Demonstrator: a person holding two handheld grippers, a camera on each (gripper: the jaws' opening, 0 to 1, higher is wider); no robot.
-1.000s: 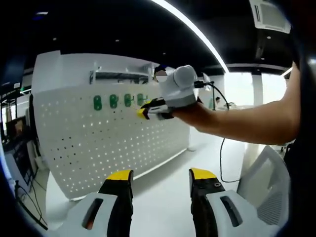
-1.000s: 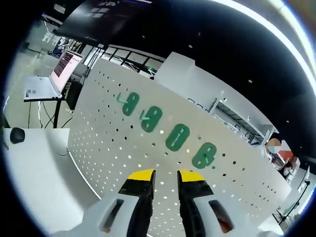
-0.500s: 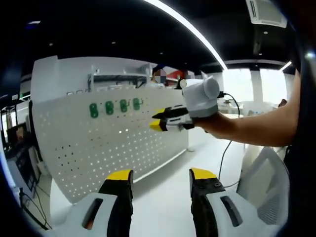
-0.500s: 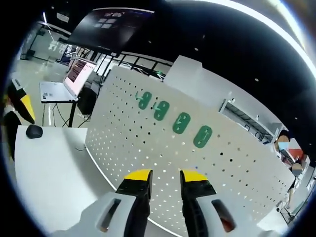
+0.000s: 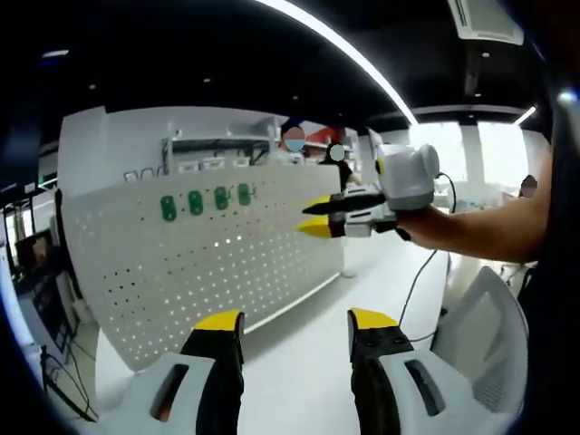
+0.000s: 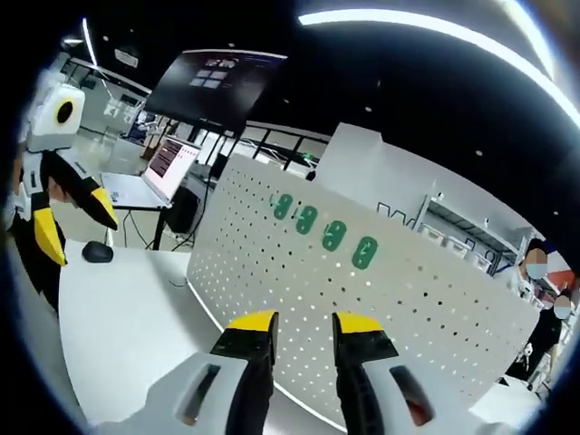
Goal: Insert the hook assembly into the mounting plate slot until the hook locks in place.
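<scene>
A white pegboard mounting plate (image 5: 208, 267) stands upright on the white table (image 5: 299, 372). Several green hook assemblies (image 5: 195, 202) sit in a row near its top edge. In the right gripper view the same green hooks (image 6: 334, 235) hang on the pegboard (image 6: 362, 308). My left gripper (image 5: 296, 322) is open and empty, well back from the board. My right gripper (image 5: 315, 217), held out on a person's arm, hovers off the board's right end. Its own view shows the right gripper (image 6: 304, 323) with a narrow gap and nothing in it. The left gripper (image 6: 77, 225) shows at that view's left edge.
A computer mouse (image 6: 97, 252) lies on the table (image 6: 127, 317) near a laptop screen (image 6: 172, 159). A white chair (image 5: 494, 349) stands at the right, with a cable (image 5: 412, 281) hanging beside it. A rack (image 5: 217, 145) and people stand behind the board.
My right gripper has drawn back from the green hooks and away from the pegboard, to the right in the left gripper view. The left gripper has come into the right gripper view.
</scene>
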